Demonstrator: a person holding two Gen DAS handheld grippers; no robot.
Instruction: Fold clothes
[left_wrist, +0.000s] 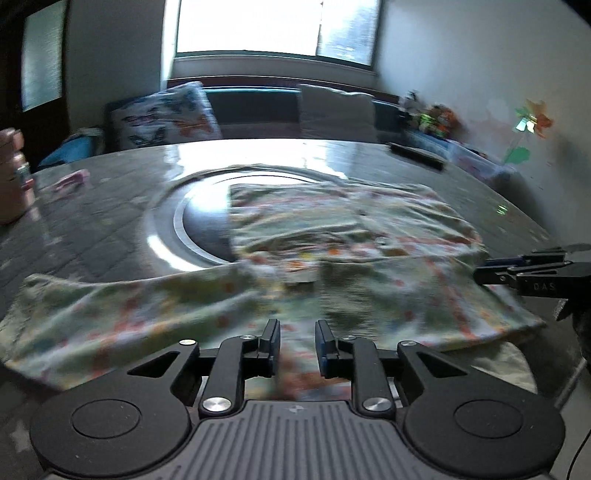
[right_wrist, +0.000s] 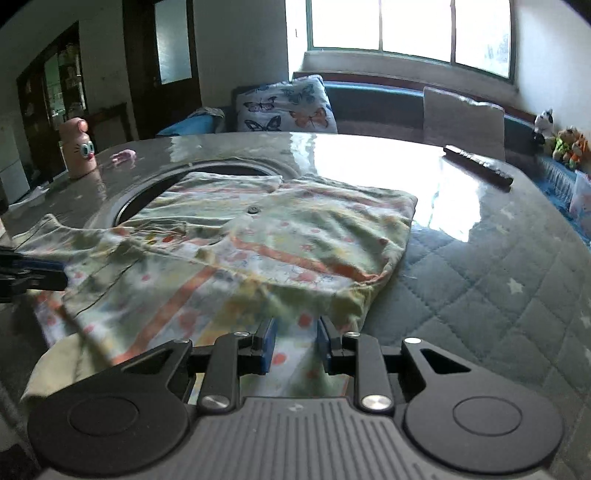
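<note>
We see a big round desk (right_wrist: 480, 258) under a quilted, star-stitched cover with a glossy sheet over it, and a round metal ring (left_wrist: 177, 221) set into its middle. The shirt (right_wrist: 258, 236) lies across that ring and the near half of the desk: thin, soft printed cotton, pale green with orange bands and small flowers, wrinkled, one side already turned over onto the body, a sleeve trailing out towards the left.

Our left tongs (left_wrist: 297, 341) stand slightly parted over the near hem, released, nothing pinched. Our right tongs (right_wrist: 295, 339) are just as narrowly parted with cloth lying between them; whether they pinch it we cannot tell.

We judge the risks to be these: the glossy cover lets the whole shirt slide when one edge is pulled, undoing the fold, and a narrow gap may catch only one layer. The pink bottle (right_wrist: 78, 147) and the dark remote (right_wrist: 478, 166) sit well apart.
</note>
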